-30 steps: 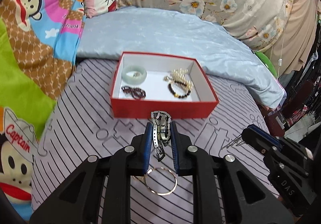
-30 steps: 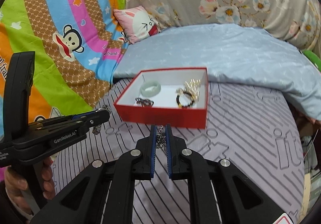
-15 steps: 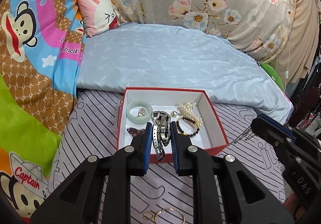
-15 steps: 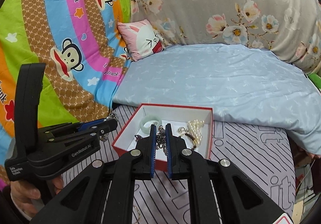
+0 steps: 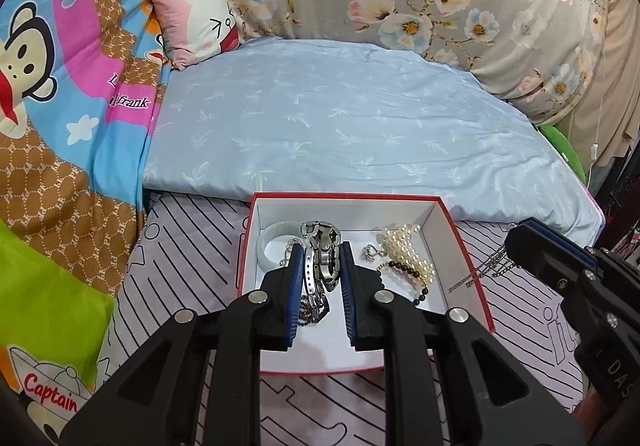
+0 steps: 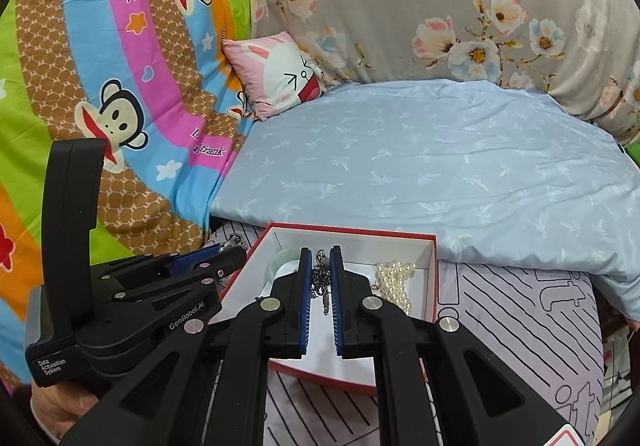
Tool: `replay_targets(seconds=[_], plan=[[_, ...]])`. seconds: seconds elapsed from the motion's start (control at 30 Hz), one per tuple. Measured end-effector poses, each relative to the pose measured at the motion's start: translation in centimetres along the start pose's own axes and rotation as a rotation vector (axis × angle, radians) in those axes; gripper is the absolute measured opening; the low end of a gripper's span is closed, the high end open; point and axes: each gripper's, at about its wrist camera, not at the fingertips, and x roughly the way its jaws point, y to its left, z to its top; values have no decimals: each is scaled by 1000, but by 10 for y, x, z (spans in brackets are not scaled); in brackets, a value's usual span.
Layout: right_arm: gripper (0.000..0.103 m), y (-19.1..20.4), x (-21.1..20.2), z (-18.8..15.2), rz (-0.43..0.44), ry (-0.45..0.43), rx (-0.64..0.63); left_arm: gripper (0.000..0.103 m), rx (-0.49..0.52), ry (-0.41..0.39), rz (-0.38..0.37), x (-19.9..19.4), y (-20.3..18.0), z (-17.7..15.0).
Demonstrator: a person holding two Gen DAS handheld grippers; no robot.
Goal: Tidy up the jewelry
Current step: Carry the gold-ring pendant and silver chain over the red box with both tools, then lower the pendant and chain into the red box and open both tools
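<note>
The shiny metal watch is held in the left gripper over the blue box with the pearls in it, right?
Almost. The box is not blue: the left wrist view shows a red cardboard box with a white inside. The rest holds: the left gripper is shut on the silver metal link watch over that box, and the white pearl strand lies inside it.

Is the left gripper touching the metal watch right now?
Touching. In the left wrist view, the left gripper has its blue fingers pressed against both sides of the metal watch, held over the red box.
</note>
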Motion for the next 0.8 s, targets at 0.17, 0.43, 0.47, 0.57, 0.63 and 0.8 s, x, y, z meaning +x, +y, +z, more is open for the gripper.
replay_targets(seconds=[0.17, 0.43, 0.47, 0.57, 0.63, 0.8], plan=[[8, -8, 25, 3, -8, 28, 14, 17, -6, 24, 11, 24, 5, 6], [8, -22, 57, -1, -19, 71, 36, 17, -10, 63, 24, 58, 9, 10], [8, -23, 60, -2, -22, 75, 38, 17, -8, 66, 26, 61, 9, 10], [8, -28, 72, -4, -28, 95, 43, 17, -8, 79, 27, 71, 9, 9], [8, -29, 80, -6, -31, 108, 45, 17, -12, 88, 26, 77, 10, 9], [8, -31, 99, -12, -25, 141, 50, 17, -21, 112, 18, 91, 12, 8]])
